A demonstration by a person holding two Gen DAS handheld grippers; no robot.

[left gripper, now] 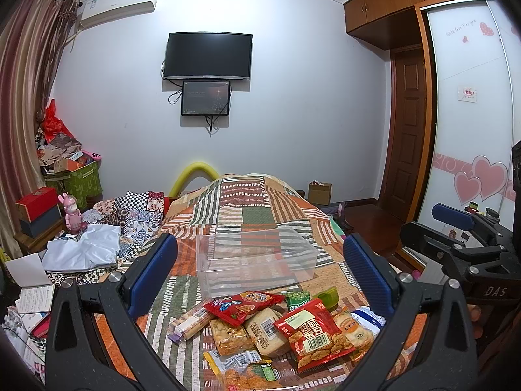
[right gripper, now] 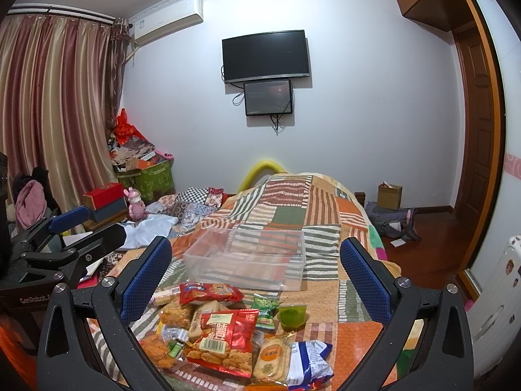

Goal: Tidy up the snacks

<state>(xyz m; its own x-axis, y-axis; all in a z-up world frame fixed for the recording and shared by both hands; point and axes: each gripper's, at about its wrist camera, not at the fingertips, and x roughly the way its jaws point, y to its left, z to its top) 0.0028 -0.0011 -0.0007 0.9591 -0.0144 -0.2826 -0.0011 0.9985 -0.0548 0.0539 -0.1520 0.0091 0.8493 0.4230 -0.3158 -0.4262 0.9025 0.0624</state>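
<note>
1. While I hold my tongs over the bed, both are spread wide and pinch nothing. My left tongs (left gripper: 260, 277) and my right tongs (right gripper: 257, 277) hang above the snacks.

2. Closest to me is the pile of snacks (right gripper: 224, 332), lying on the patchwork quilt (left gripper: 260, 205). On top is a big red bag (right gripper: 224, 342). Just beside it are a round cracker pack (right gripper: 272, 355) and a blue and white bag (right gripper: 309, 358).

3. A bit farther are a small green pea bag (right gripper: 265, 309) and a little green jelly cup (right gripper: 292, 315). A second red bag (left gripper: 242, 303) and a long biscuit pack (left gripper: 192, 321) lie at the back of the pile.

4. Behind the pile sits the clear box (left gripper: 257, 262). It has nothing in it, so I think the sorting has not begun.

5. What could go wrong?
- The bags lie on each other, so I could pinch two at once.
- The bags are shiny and puffy, so one could slip out.
- If I squeeze hard, the crackers could break.
- The quilt is soft, so the light box could tip or slide if I bump it.
</note>
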